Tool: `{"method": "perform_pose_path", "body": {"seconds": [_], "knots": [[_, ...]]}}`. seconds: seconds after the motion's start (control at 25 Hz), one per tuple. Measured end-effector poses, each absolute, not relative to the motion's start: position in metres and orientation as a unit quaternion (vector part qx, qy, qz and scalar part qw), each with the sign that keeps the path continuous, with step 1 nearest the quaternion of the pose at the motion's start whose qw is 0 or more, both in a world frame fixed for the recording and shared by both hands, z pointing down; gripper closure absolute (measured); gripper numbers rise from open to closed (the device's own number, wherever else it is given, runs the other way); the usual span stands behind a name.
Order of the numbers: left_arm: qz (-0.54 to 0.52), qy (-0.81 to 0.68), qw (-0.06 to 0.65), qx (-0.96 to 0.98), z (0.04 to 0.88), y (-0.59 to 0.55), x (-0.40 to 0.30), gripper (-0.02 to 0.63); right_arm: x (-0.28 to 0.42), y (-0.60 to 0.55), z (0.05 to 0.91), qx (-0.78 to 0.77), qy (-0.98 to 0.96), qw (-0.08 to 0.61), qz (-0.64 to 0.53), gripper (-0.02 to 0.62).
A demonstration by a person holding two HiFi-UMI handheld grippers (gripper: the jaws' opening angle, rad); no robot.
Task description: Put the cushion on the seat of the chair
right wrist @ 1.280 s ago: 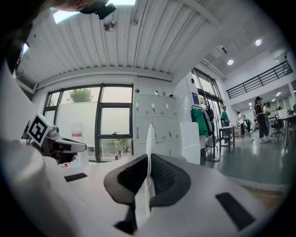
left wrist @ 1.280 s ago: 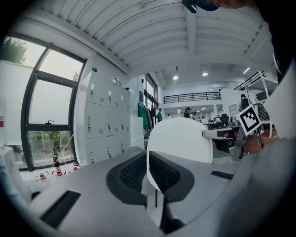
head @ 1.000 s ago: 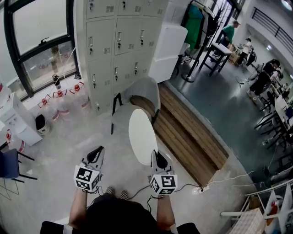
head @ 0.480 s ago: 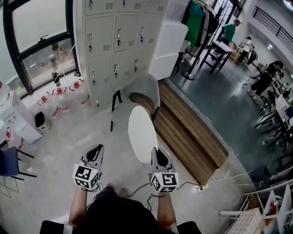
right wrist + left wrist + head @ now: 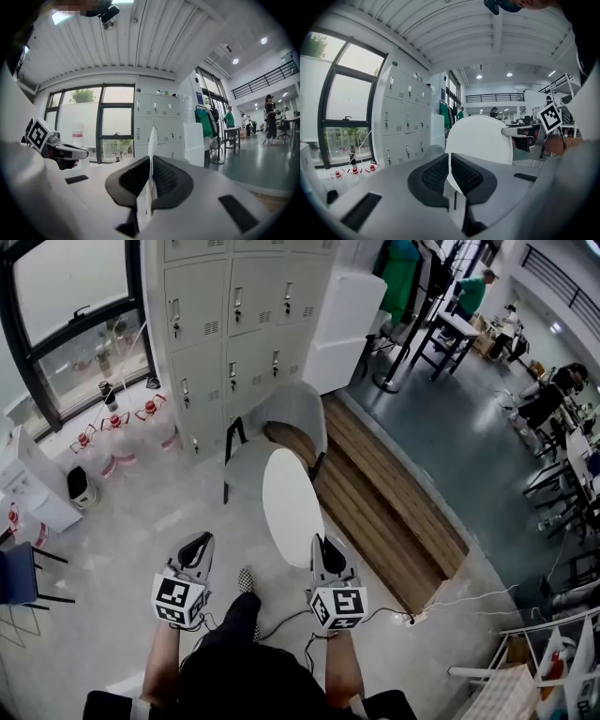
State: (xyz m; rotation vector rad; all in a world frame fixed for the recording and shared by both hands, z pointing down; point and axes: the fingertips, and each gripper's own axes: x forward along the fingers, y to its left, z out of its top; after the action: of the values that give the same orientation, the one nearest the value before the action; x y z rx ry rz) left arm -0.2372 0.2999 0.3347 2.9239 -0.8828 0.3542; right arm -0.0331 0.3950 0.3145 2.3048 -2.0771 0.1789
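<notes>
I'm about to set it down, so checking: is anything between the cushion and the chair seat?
Nothing visible: the cushion, clamped in the right gripper, hangs before the chair seat, whose visible part is bare.

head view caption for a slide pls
Right gripper holds the white cushion in front of the grey chair by the lockers.

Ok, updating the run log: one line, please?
right claw: shut on cushion | left claw: shut, empty | cushion: off chair
</notes>
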Motion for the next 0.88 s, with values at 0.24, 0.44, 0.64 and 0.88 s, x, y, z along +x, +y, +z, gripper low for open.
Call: {"method": "perform_pose_path", "body": {"seconds": [0.24, 0.44, 0.64, 0.88], "knots": [[0.114, -0.280, 0.043, 0.952, 0.345, 0.248, -0.206, 0.578, -0.009, 0.346, 0.319, 0.741, -0.669, 0.031, 0.058, 0.557], [0.113, -0.278, 0.051, 0.953, 0.350, 0.196, -0.175, 0.578, 0.015, 0.298, 0.324, 0.738, -0.671, 0.047, 0.062, 0.557], [0.113, -0.276, 0.053, 0.953, 0.347, 0.145, -0.145, 0.578, 0.040, 0.247, 0.319, 0.736, -0.673, 0.049, 0.061, 0.557], [0.115, -0.283, 0.058, 0.951, 0.349, 0.089, -0.120, 0.578, 0.062, 0.188, 0.319, 0.726, -0.682, 0.054, 0.066, 0.557]]}}
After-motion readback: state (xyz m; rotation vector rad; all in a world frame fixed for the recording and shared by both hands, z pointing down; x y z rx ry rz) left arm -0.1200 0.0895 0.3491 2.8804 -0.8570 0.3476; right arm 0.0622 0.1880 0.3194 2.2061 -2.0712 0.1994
